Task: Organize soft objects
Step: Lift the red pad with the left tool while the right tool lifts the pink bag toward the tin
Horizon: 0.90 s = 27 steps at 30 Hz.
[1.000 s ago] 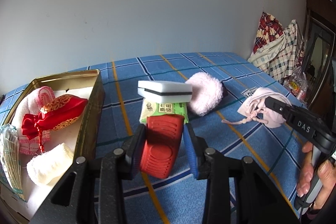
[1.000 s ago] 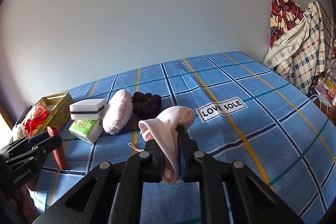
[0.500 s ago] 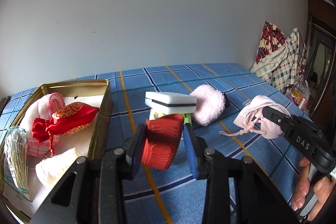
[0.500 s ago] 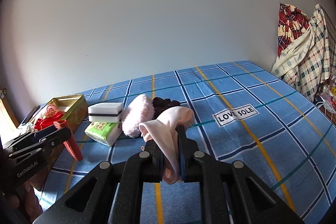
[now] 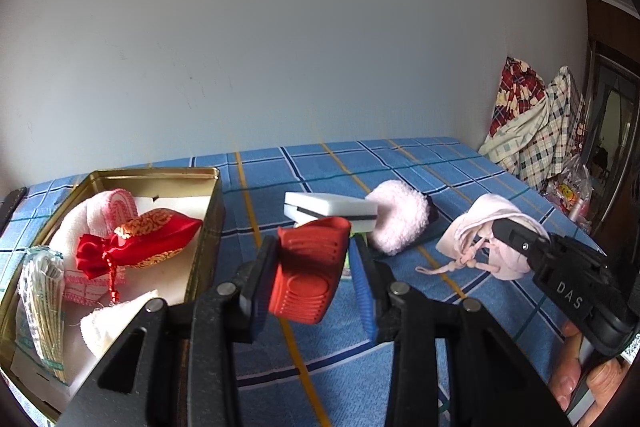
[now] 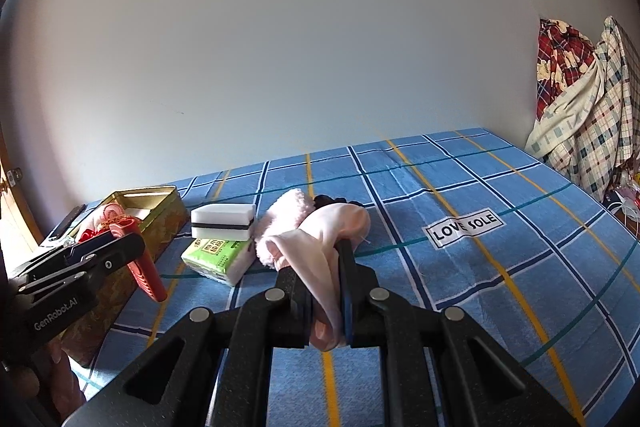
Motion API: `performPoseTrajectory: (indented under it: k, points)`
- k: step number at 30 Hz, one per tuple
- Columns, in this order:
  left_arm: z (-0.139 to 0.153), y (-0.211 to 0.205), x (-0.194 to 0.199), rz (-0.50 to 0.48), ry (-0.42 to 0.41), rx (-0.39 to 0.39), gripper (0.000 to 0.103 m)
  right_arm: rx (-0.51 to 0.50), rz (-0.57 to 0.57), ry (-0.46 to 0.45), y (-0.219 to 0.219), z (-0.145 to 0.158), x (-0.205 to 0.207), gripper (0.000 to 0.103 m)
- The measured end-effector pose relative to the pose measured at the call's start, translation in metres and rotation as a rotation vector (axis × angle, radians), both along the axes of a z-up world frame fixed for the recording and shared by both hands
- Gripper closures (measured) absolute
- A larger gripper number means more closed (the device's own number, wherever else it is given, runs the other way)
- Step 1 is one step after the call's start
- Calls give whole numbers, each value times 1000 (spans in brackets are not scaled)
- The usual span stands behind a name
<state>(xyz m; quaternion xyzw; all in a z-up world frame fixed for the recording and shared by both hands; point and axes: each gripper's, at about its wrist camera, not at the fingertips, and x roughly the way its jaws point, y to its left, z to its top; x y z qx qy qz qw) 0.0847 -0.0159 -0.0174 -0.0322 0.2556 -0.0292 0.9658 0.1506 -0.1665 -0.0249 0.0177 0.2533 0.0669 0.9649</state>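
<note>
My left gripper (image 5: pixel 314 247) is shut on a red ribbed soft pad (image 5: pixel 310 271), held just right of the gold tin (image 5: pixel 216 211). The tin holds a red brocade pouch (image 5: pixel 140 241), a pink-white towel (image 5: pixel 96 211) and other soft pieces. My right gripper (image 6: pixel 320 259) is shut on a pale pink drawstring pouch (image 6: pixel 332 227), lifted above the bed; the left wrist view shows this pouch (image 5: pixel 480 223) too. On the sheet between them lie a white sponge (image 6: pixel 222 221) on a green tissue pack (image 6: pixel 218 255), a pink fluffy puff (image 6: pixel 284 215) and a dark scrunchie (image 6: pixel 332 201).
The blue checked sheet (image 6: pixel 500 267) bears a "LOVE SOLE" label (image 6: pixel 464 227). Plaid clothes (image 6: pixel 580 119) pile up at the far right against the white wall. A person's hand (image 5: pixel 580 387) grips the right tool's handle. A dark flat item (image 6: pixel 66 223) lies behind the tin.
My right gripper has carried the pink pouch leftward, nearer the sponge and tin. The left gripper has tipped up slightly, and the red pad still sits in it.
</note>
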Motion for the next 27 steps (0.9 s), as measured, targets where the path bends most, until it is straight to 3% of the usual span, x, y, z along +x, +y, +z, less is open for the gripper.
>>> performPoseTrajectory:
  k: [27]
  points:
    - [9,11,-9,42,-49,-29,68,-21,60,-90,30,5,-19,91]
